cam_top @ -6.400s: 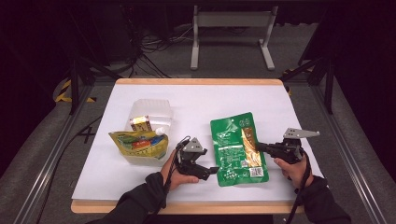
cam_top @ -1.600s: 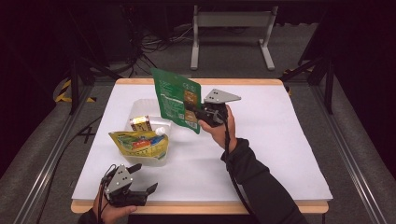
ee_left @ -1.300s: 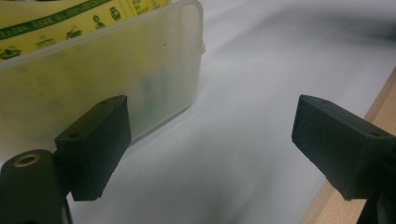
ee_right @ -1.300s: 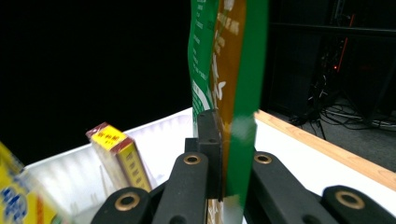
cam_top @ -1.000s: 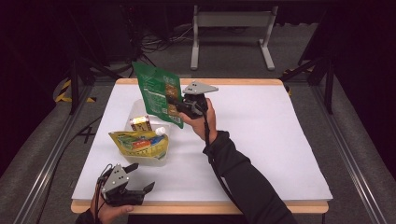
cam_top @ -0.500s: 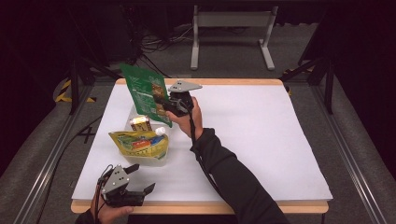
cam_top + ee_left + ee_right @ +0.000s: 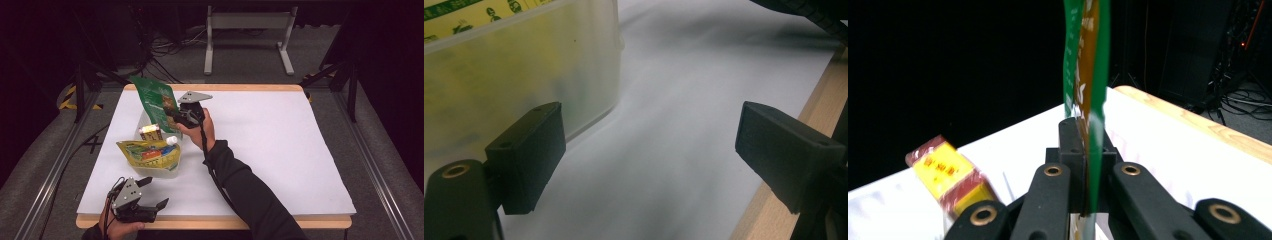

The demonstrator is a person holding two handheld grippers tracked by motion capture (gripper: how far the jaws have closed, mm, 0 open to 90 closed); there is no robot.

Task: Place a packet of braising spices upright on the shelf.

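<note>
The white surface is seen with a clear tub at its far left. A green pouch is held upright above the tub, pinched in the closed jaws of the right gripper. The left gripper, jaws wide and empty, is rested at the near left edge.

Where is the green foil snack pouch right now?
In the high view the green foil snack pouch is clamped upright in the right tool, above the far end of the translucent plastic bin, left of the table's centre.
</note>
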